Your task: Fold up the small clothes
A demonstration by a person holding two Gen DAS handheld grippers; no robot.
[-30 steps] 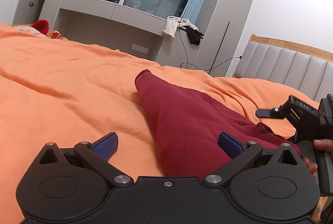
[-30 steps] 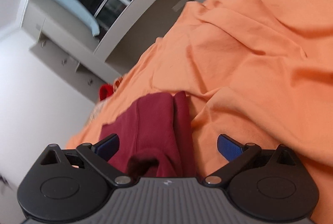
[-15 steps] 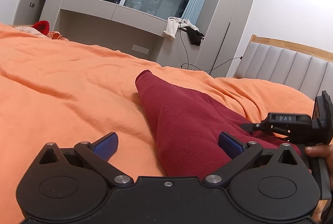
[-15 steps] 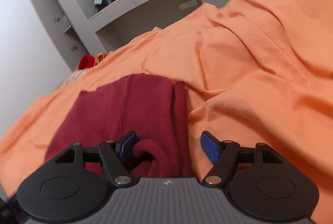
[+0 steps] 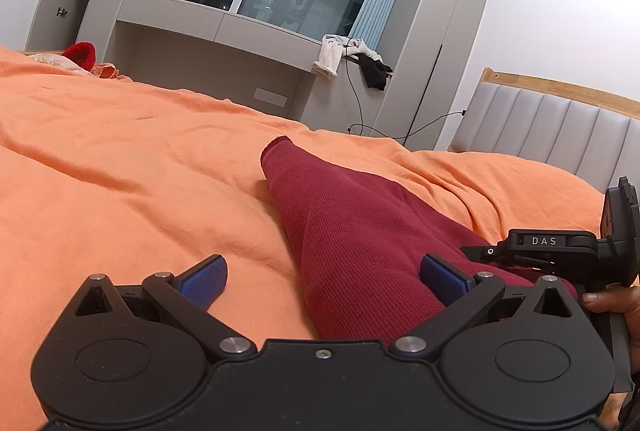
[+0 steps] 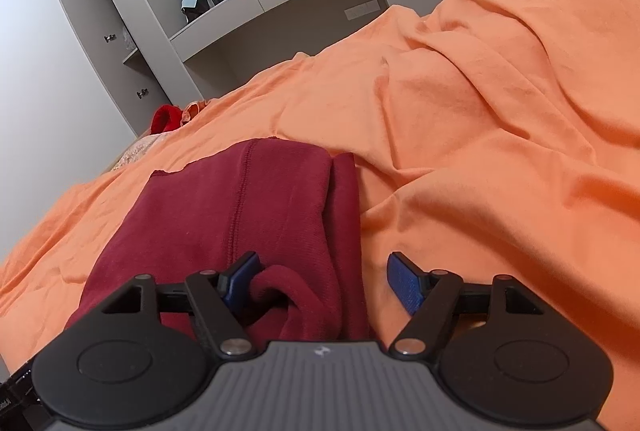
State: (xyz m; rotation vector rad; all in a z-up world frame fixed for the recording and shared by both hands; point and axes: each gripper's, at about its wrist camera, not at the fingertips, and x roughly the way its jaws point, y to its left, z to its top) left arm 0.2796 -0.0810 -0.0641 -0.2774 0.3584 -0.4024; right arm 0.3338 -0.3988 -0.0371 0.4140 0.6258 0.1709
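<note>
maroon garment point(image 5: 352, 231): 1 | tongs: 2 – left tongs point(image 5: 320, 277), right tongs point(image 6: 324, 281) | orange bedsheet point(image 5: 120, 159): 1

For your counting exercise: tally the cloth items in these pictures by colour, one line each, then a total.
Dark red: 1, garment
Orange: 1, bed cover
Bright red: 1, item at the bed's far edge
White: 1, cloth on the ledge
Black: 1, cloth beside it
Total: 5
</note>
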